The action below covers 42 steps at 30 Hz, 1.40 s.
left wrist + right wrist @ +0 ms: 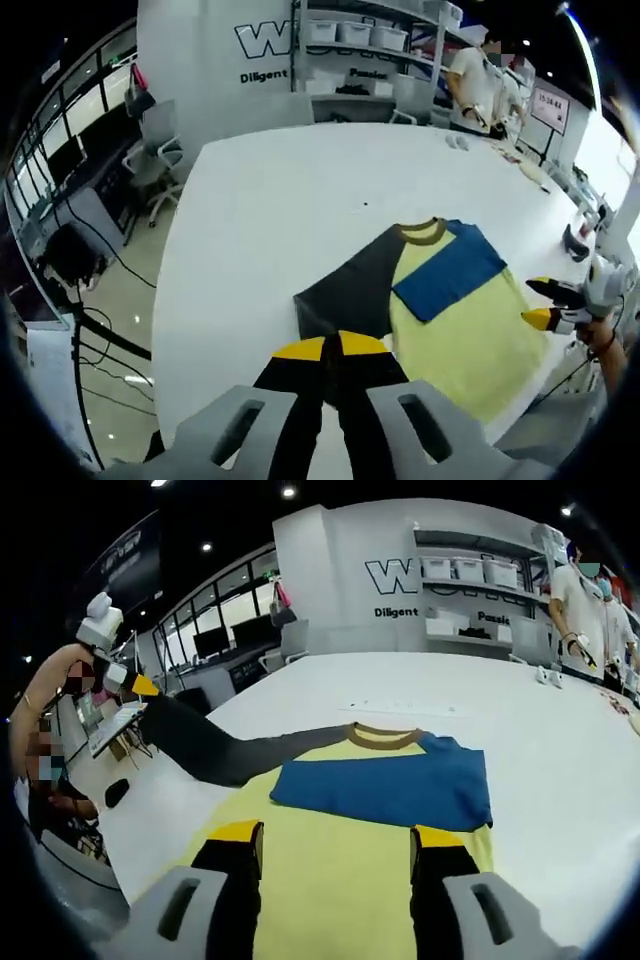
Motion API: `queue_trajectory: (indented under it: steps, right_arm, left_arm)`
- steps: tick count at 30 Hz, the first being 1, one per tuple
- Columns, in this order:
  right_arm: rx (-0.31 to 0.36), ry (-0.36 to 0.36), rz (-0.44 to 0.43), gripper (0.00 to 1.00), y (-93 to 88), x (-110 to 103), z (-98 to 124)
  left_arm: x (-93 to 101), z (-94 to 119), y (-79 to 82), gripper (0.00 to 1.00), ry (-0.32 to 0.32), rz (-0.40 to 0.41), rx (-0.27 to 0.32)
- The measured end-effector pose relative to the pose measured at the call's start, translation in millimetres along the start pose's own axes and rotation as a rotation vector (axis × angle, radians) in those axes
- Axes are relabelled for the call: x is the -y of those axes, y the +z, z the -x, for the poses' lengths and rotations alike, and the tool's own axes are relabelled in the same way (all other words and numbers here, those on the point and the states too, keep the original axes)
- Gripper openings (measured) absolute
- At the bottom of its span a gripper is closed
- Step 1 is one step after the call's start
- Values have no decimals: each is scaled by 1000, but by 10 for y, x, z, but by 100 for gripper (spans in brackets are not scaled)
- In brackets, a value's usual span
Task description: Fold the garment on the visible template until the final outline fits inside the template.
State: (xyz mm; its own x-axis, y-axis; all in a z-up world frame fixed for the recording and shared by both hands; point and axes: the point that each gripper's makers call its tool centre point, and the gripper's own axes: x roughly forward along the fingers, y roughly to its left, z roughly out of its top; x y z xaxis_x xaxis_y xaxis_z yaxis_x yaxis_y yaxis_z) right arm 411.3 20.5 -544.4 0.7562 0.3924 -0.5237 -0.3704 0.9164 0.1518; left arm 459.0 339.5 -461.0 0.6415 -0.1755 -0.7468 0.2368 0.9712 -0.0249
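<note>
one garment [360,810], yellow with a brown collar, is laid on the white table [280,210], its blue sleeve [390,785] folded across the chest and its dark grey sleeve [230,750] lifted off the table edge. the grey sleeve is pinched by the closed jaws of the left gripper [331,347], while the right gripper [335,838] is held over the yellow body with jaws spread wide and empty. beyond the table, shelves [470,580] with several white bins [470,570] are seen beside wall lettering reading "diligent", and two people [580,600] are seen standing at the far edge.

A grey swivel office chair [157,160] stands off the far left corner of the large white table [270,210]. Beyond the table's far edge, white shelving with storage bins [470,575] lines the wall; a person in a white shirt [475,85] stands beside it.
</note>
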Motion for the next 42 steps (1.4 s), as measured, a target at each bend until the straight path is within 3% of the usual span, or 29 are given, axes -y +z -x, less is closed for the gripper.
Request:
queue_trajectory:
  steps: [12,20,23,32,37,42]
  right_arm:
    - [5,26,27,78,73,-66,60]
    - [-22,26,27,81,21,-52,83]
    - [-25,26,28,81,9,-53,90]
    - [-44,72,75,92,-21,-167,71]
    - [-56,90,107,96,-20,-228,59]
    - [-60,102,113,99,-40,-250,57]
  left_arm:
    - [362,-129,234,2,-72,-33,20]
    - [941,-344,600,2,-179,-125,37]
    - [1085,-400,665,2,-212,-152,43]
    - [1437,-606,810,2,-283,-133,60]
    - [1721,-677,905,2,-322,-230,71]
    - [1967,-746,956,2,-395,-227,65]
